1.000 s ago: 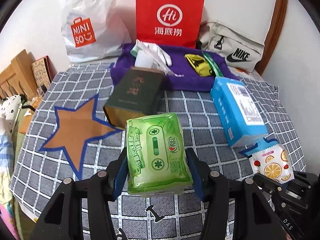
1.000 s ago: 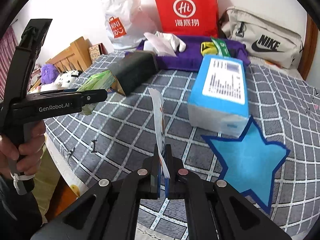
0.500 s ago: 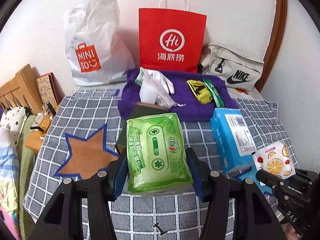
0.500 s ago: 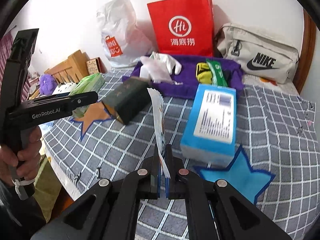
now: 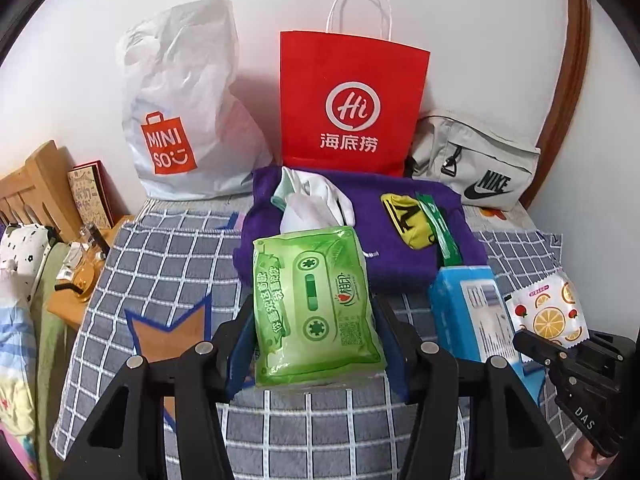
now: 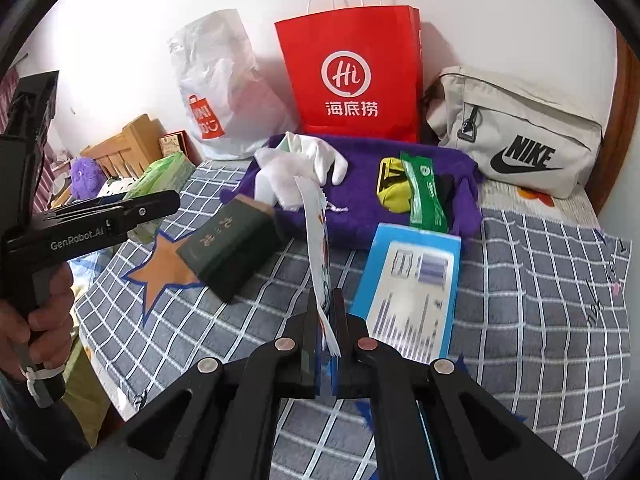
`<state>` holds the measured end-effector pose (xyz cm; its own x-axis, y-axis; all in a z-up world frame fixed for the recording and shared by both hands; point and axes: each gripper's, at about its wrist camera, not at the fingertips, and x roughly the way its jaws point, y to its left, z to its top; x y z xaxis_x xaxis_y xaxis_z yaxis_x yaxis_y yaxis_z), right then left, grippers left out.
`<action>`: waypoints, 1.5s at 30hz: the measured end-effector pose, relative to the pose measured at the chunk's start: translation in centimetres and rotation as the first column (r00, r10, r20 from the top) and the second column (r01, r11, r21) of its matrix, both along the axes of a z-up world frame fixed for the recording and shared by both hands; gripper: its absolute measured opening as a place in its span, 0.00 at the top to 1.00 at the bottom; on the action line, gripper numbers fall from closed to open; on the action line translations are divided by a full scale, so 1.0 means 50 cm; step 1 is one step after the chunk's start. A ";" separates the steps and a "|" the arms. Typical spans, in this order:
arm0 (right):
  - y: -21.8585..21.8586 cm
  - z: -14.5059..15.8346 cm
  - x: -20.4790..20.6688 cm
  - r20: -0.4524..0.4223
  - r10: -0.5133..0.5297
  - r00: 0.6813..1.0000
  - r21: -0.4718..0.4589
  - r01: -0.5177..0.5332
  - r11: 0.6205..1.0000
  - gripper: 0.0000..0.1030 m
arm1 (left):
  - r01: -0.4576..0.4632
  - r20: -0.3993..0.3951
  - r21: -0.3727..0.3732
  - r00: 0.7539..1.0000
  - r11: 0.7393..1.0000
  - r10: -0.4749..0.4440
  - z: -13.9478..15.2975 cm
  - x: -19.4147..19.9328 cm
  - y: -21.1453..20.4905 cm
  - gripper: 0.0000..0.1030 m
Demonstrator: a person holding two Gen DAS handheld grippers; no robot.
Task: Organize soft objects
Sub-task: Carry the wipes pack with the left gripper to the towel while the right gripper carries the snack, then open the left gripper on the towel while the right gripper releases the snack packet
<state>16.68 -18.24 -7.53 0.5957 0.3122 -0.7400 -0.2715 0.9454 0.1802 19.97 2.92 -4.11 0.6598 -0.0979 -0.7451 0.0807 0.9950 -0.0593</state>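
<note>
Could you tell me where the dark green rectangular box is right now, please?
In the right wrist view, the dark green rectangular box lies centre-left on the grey checked cloth, overlapping the orange star, just before the purple towel.

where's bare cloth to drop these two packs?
Bare checked cloth right of the blue box, below the Nike bag. Also left, beyond the orange star. Crowded: purple towel, dark box and bags behind.

Both fisheye views are bright and evenly lit by soft, diffuse light, with faint shadows behind the red paper bag [image 5: 352, 100] on the white wall [image 5: 460, 8]. Edges bow strongly into dark vignetted corners; focus is sharp, with slight compression haze
</note>
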 end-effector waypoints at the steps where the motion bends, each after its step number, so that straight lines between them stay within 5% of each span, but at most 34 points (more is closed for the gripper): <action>1: -0.001 -0.002 0.012 -0.002 -0.002 1.000 -0.003 0.002 1.000 0.97 | -0.001 0.000 0.002 1.000 1.000 0.001 -0.001 0.009 0.001 0.49; 17: -0.016 -0.020 0.220 -0.017 -0.010 1.000 0.010 0.010 1.000 0.97 | -0.018 -0.037 -0.004 0.999 1.000 0.017 -0.022 0.154 0.018 0.49; 25: 0.003 -0.081 0.330 -0.111 0.042 0.993 0.028 -0.039 0.999 0.97 | -0.016 -0.051 0.002 0.999 1.000 0.016 -0.035 0.221 0.013 0.49; 45: 0.021 -0.188 0.403 -0.232 0.121 0.965 -0.031 -0.132 0.991 0.96 | 0.063 -0.154 0.018 0.986 0.998 -0.060 -0.128 0.400 -0.090 0.48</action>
